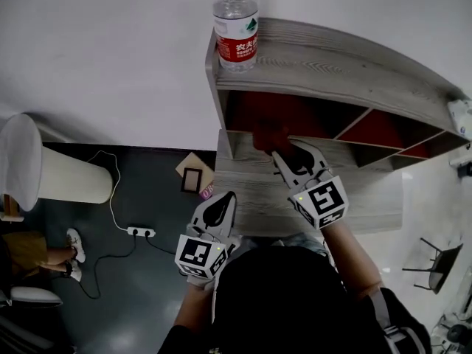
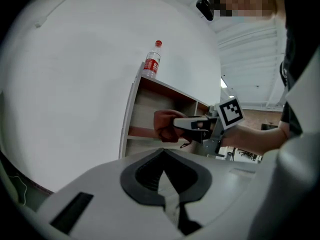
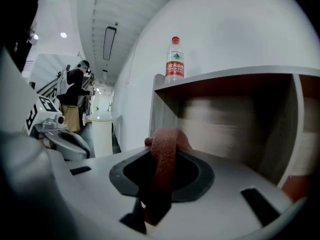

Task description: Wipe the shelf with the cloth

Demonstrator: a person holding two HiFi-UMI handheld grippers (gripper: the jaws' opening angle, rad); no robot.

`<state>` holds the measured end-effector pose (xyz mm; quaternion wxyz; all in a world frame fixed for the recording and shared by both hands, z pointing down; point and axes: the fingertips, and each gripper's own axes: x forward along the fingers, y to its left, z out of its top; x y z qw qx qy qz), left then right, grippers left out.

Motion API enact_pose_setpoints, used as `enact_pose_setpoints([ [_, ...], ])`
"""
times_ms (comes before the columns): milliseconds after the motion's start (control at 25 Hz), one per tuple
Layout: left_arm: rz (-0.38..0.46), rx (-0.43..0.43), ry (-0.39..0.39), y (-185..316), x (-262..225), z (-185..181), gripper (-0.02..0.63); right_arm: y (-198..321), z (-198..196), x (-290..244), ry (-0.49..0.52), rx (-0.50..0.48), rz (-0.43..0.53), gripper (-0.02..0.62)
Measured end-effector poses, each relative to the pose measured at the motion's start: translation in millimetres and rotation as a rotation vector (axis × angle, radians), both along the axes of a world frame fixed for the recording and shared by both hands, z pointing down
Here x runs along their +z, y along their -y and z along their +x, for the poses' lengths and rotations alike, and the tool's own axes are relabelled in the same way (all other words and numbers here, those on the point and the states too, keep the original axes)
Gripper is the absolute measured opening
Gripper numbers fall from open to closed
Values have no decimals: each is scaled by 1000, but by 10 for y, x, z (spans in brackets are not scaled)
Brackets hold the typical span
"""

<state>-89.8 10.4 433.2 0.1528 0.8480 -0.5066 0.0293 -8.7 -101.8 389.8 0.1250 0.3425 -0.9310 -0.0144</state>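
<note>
The grey wooden shelf [image 1: 346,80] has red back panels and stands against a white wall. My right gripper [image 1: 282,154] reaches into its left compartment, shut on a dark red cloth [image 1: 268,134] that lies bunched against the lower board. In the right gripper view the cloth [image 3: 163,165] runs as a folded strip between the jaws of that gripper [image 3: 161,156]. My left gripper [image 1: 224,200] hangs lower left, off the shelf's front edge, shut and empty. Seen from the left gripper view, the left gripper [image 2: 162,152] points at the cloth [image 2: 165,125] and the shelf [image 2: 150,115].
A water bottle [image 1: 236,22] with a red label stands on the shelf's top at its left end. On the dark floor at the left are a white cylindrical bin [image 1: 44,169], a power strip [image 1: 140,231] and a small box [image 1: 193,174]. A person [image 3: 75,100] stands far behind.
</note>
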Motion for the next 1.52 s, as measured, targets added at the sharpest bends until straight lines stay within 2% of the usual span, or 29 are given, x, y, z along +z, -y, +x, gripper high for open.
enact_pose_setpoints([
  [160, 4, -3, -8, 58, -46, -38, 5, 236, -234, 22, -77, 24, 4, 84],
  [400, 2, -44, -18, 153, -32, -175, 5, 565, -577, 44, -156, -6, 14, 86],
  [680, -9, -87, -21, 258, 7, -263, 5, 927, -728, 349, -341, 6, 9, 86],
  [920, -18, -99, -25, 388, 52, -301, 5, 999, -836, 538, -390, -40, 18, 81],
  [1160, -29, -78, -32, 492, 100, -242, 5, 1061, -771, 568, -385, -36, -8, 80],
  [1520, -36, -11, -38, 568, 134, -76, 5, 1353, -133, 566, -374, 138, -72, 78],
])
